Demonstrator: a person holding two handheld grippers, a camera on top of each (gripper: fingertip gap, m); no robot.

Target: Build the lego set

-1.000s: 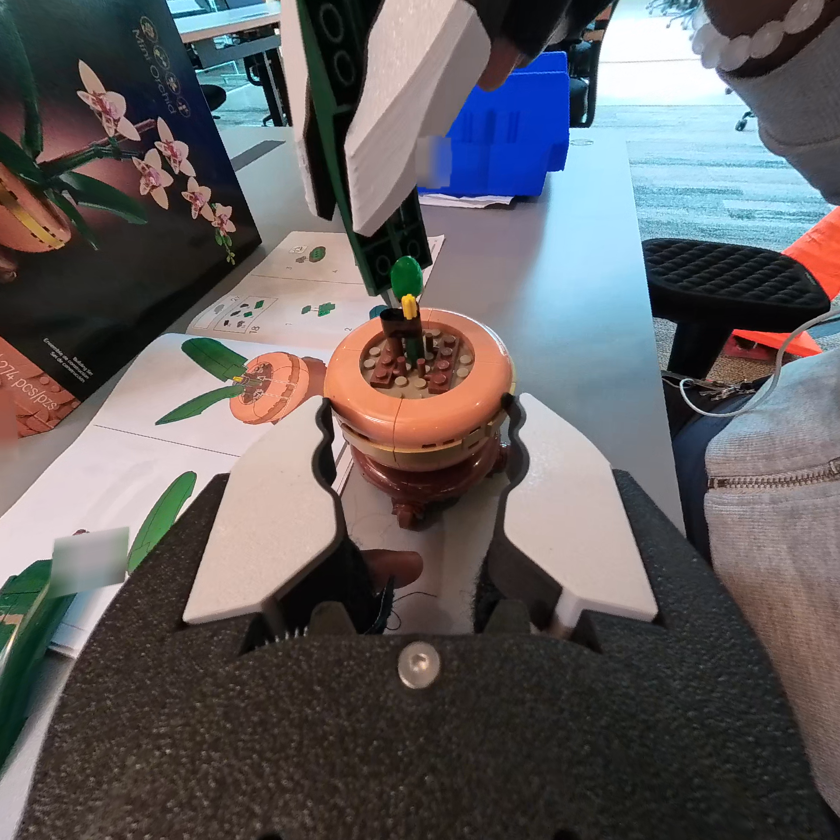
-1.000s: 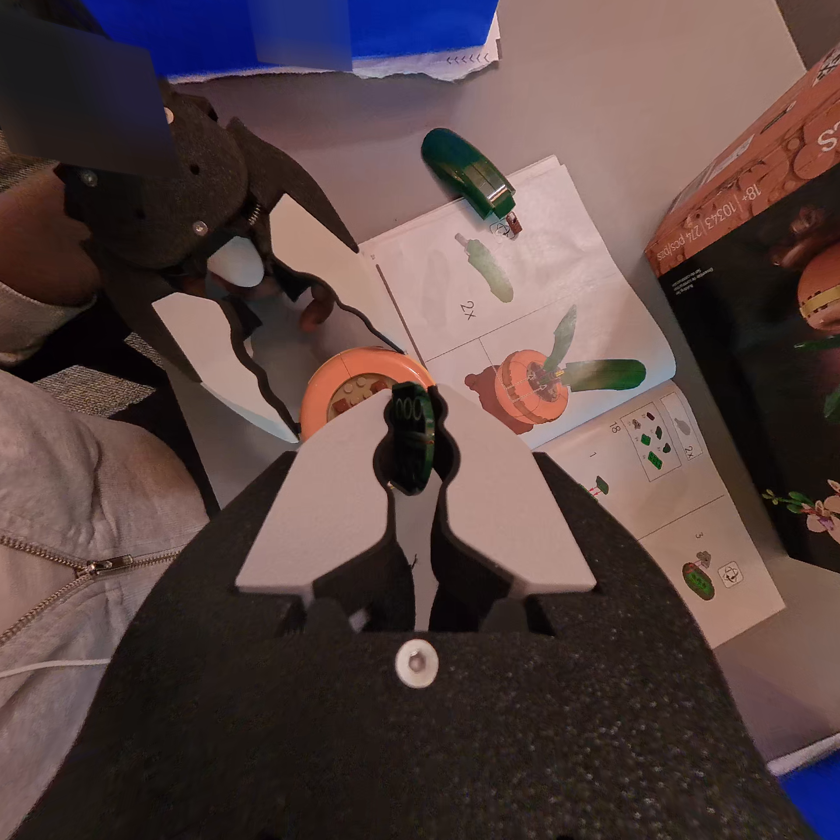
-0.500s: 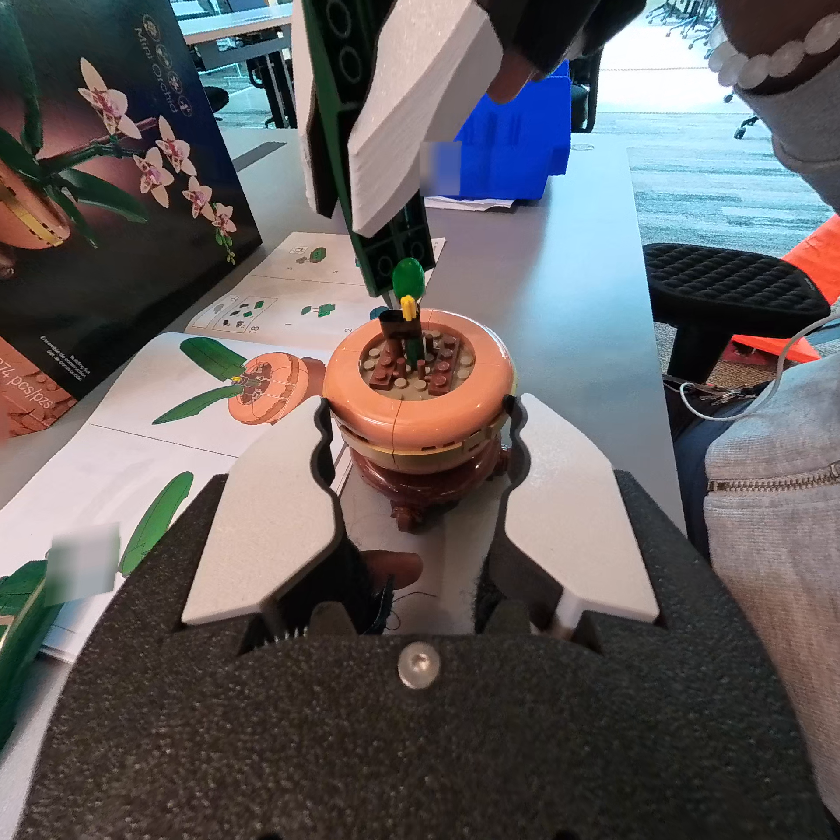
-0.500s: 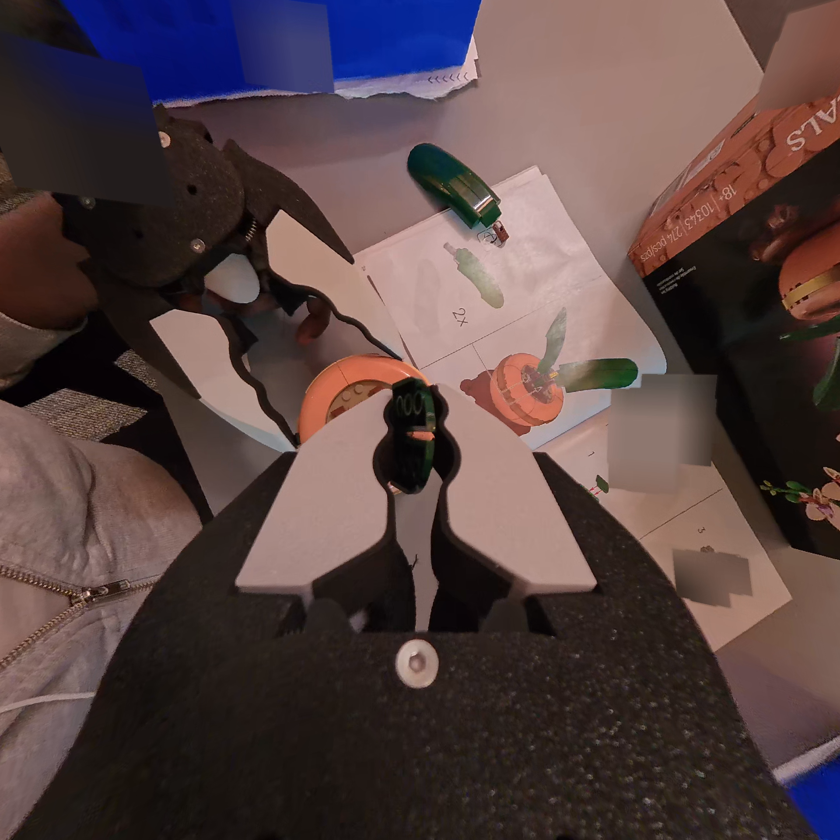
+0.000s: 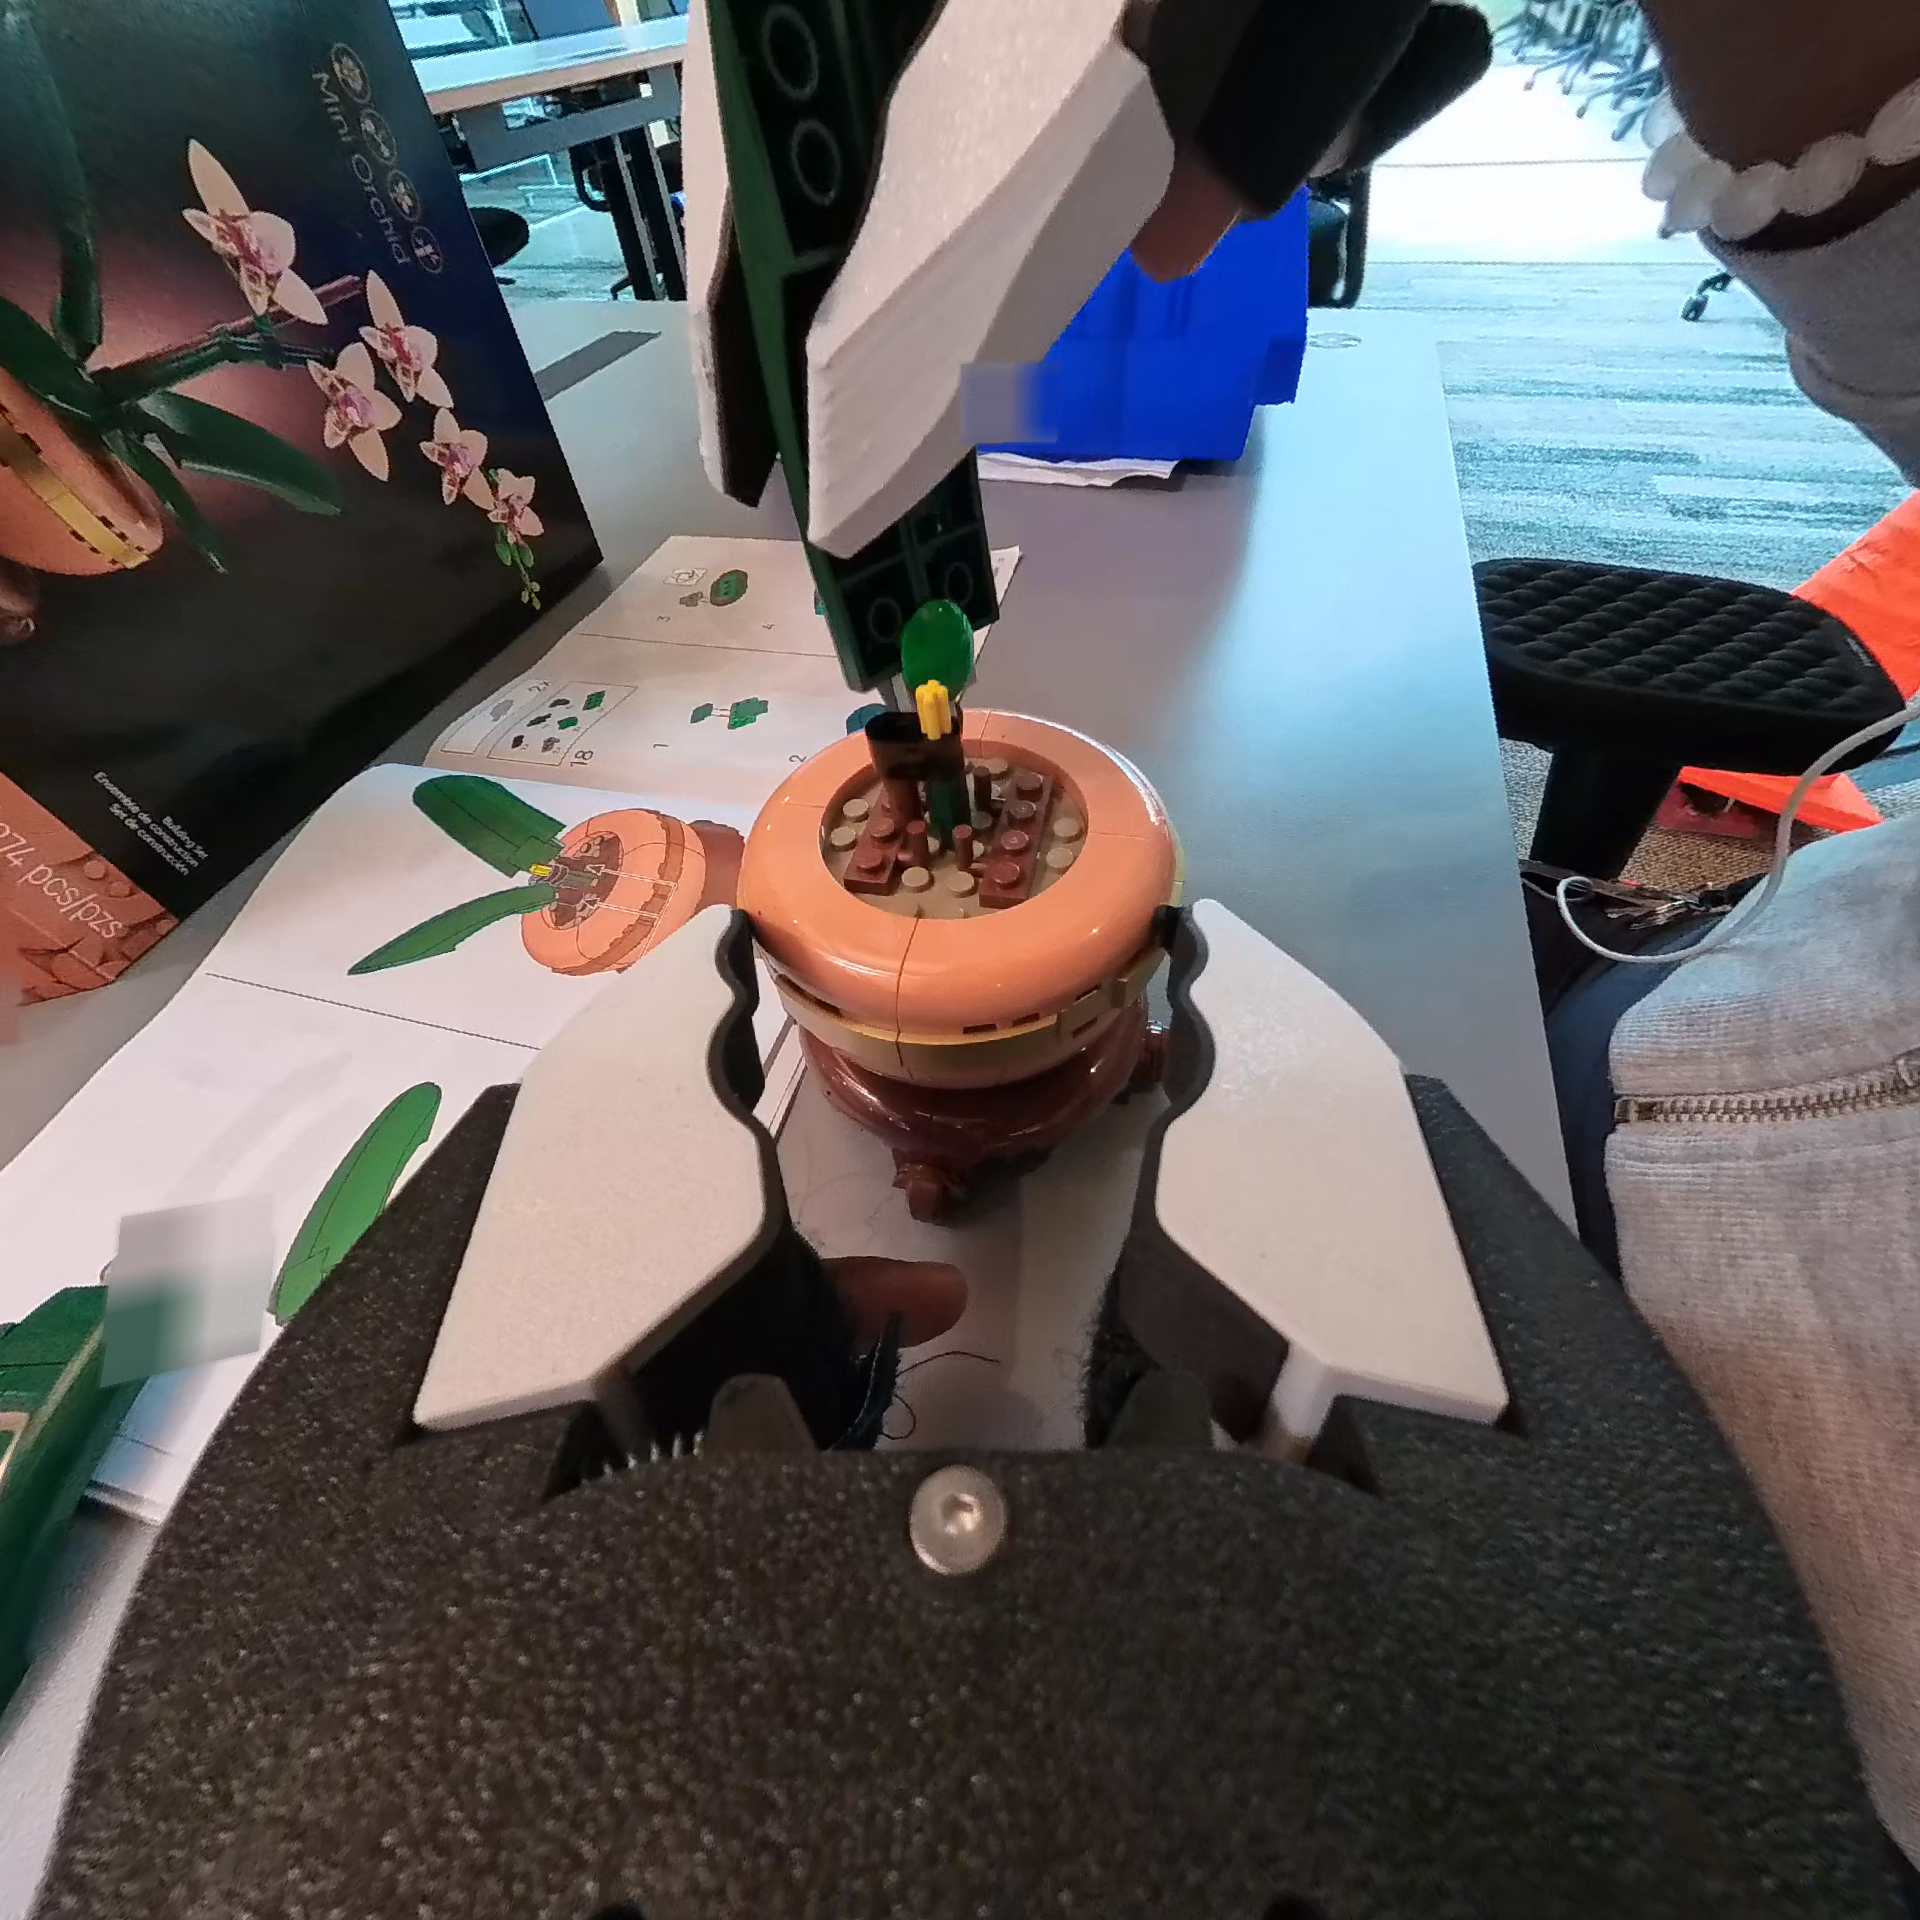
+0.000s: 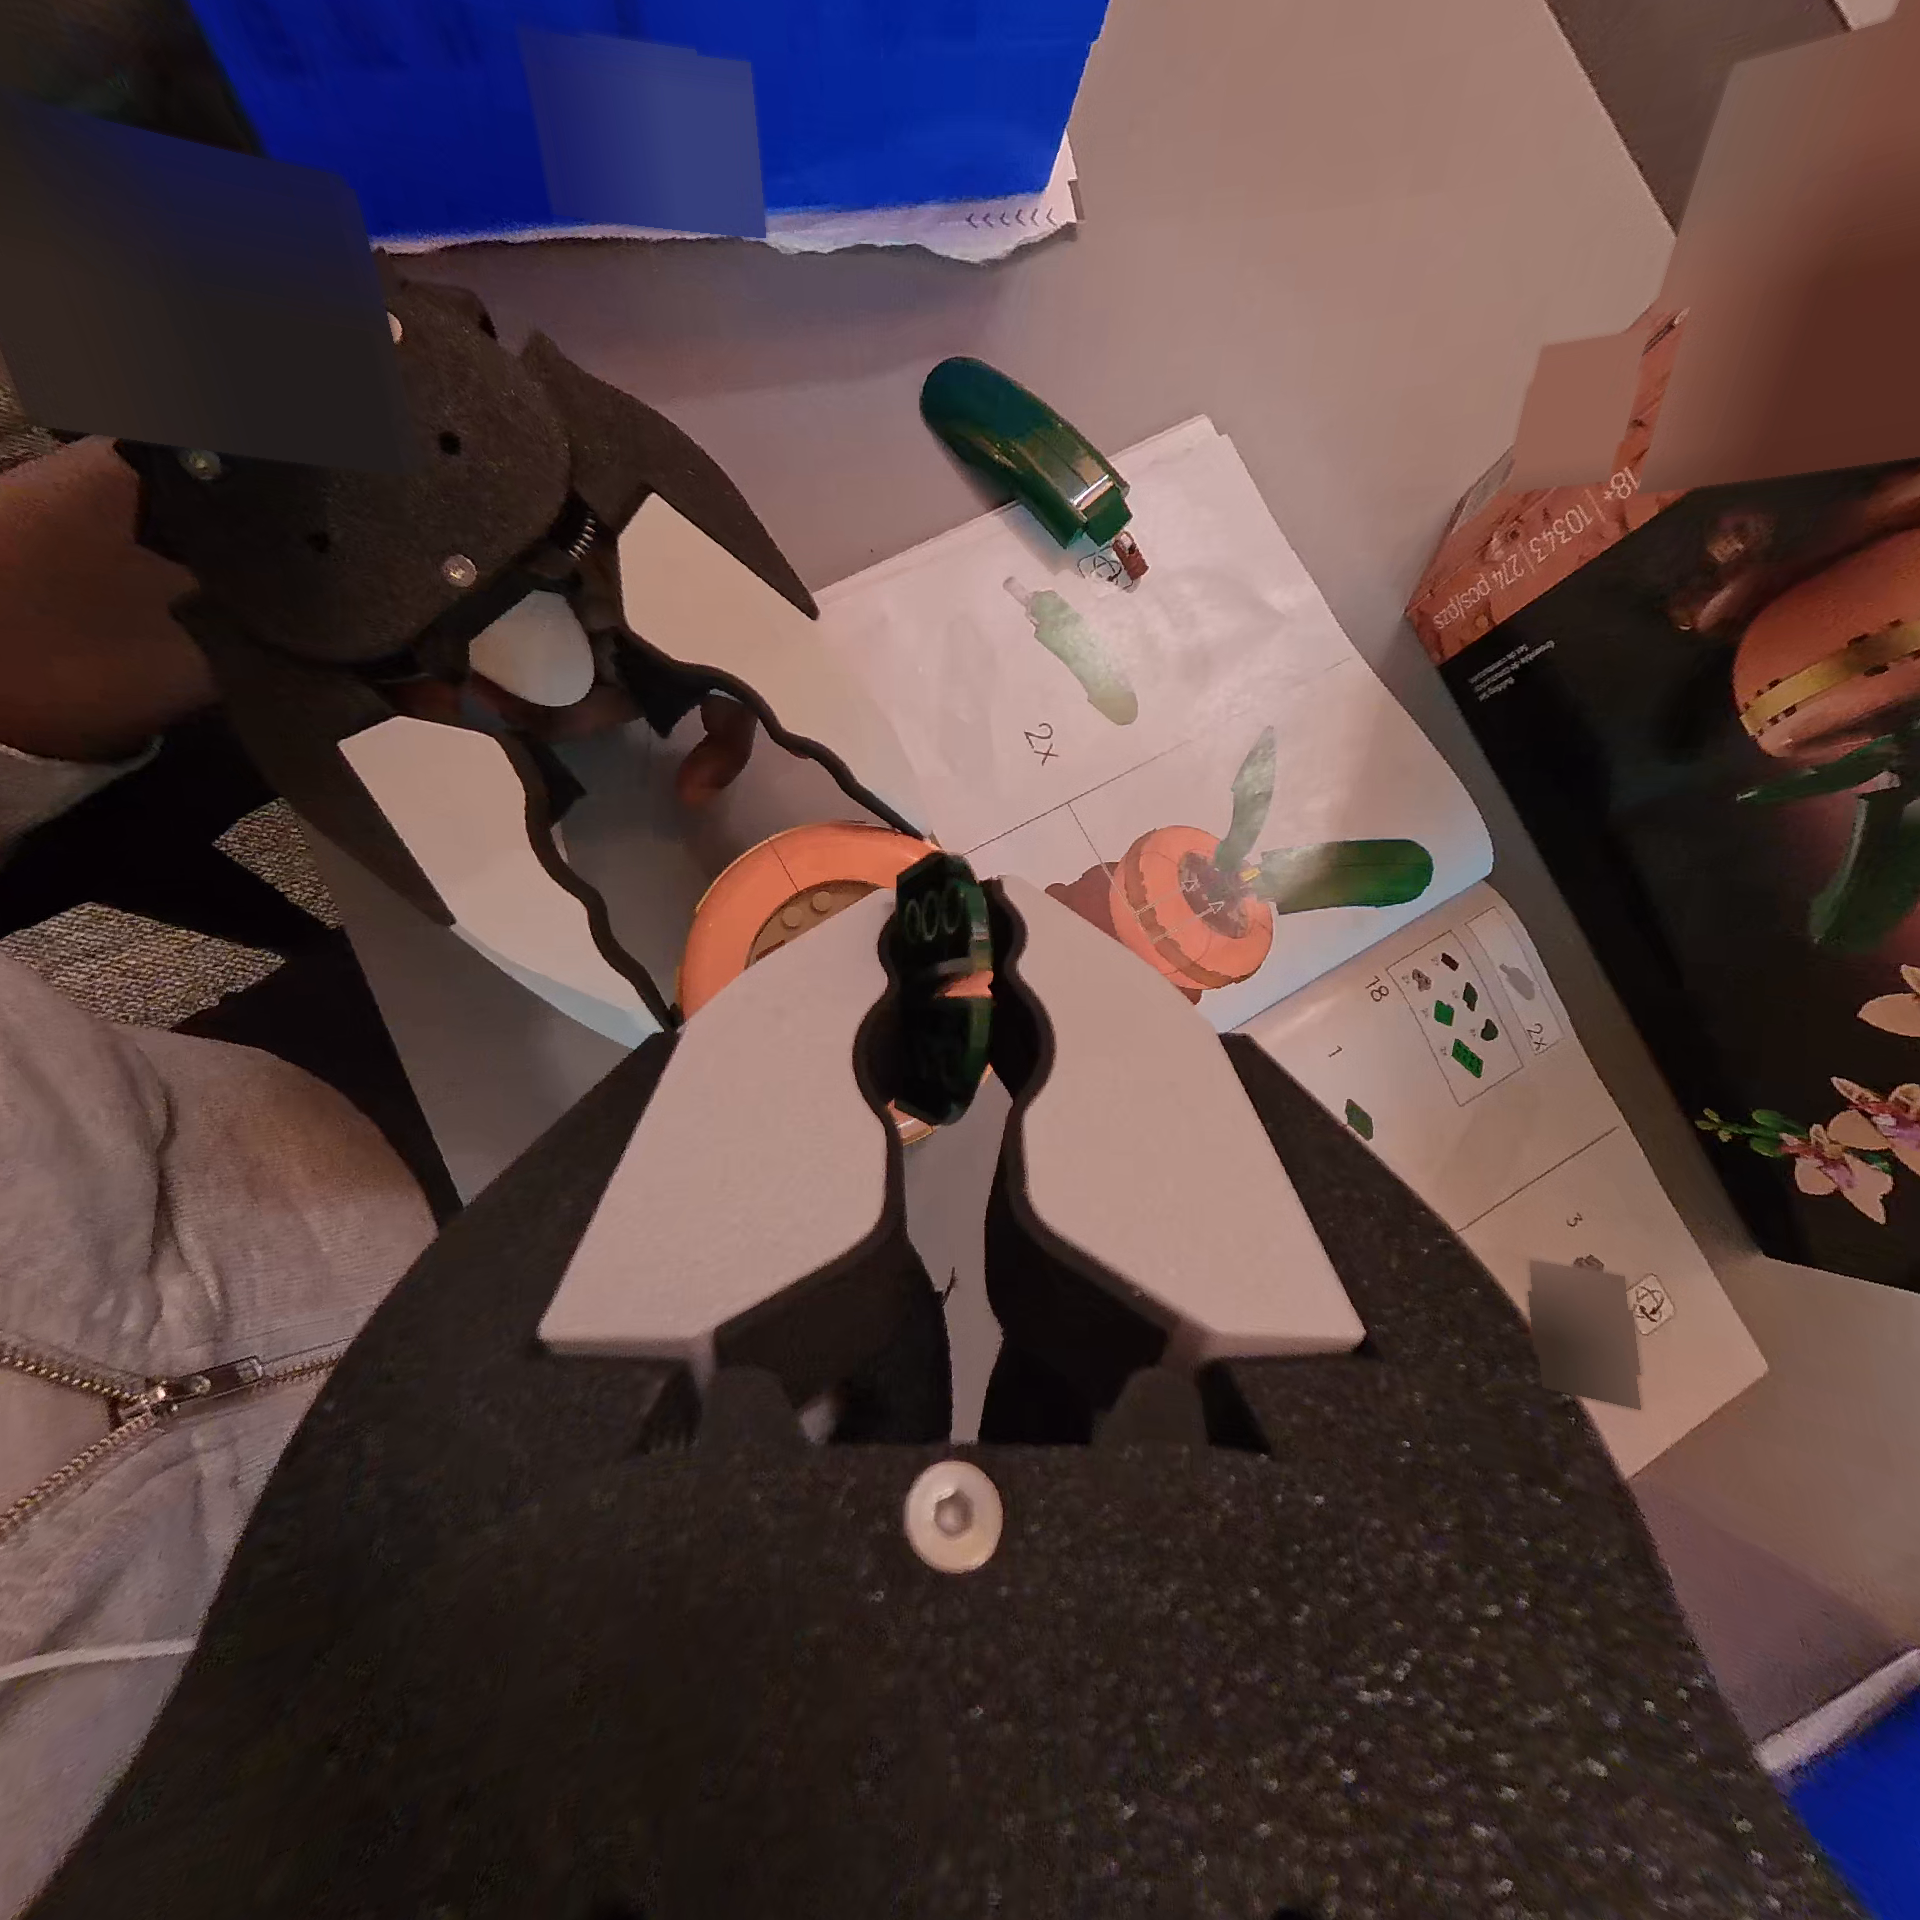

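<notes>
A peach lego pot (image 5: 956,935) on a brown base stands on the grey table. A green stem with a yellow piece (image 5: 935,707) rises from its studded top. My left gripper (image 5: 956,930) is shut on the pot, one fingertip against each side. My right gripper (image 5: 800,499) comes down from above, shut on a dark green leaf piece (image 5: 914,582). The leaf's lower end hangs just behind the stem top. In the right wrist view the right gripper (image 6: 966,904) pinches the leaf (image 6: 935,987) over the pot (image 6: 779,894), with the left gripper (image 6: 790,925) around it.
An open instruction booklet (image 5: 312,1039) lies left of the pot, with the set's box (image 5: 208,520) standing behind it. A second green leaf (image 6: 1023,452) lies by the booklet. A blue bin (image 5: 1174,353) stands at the far end. A chair armrest (image 5: 1683,644) is beyond the table's right edge. The left gripper's tips are roughly 7 cm from the right gripper's.
My right gripper has lowered the leaf slightly toward the stem. My left gripper and the pot have stayed put.
</notes>
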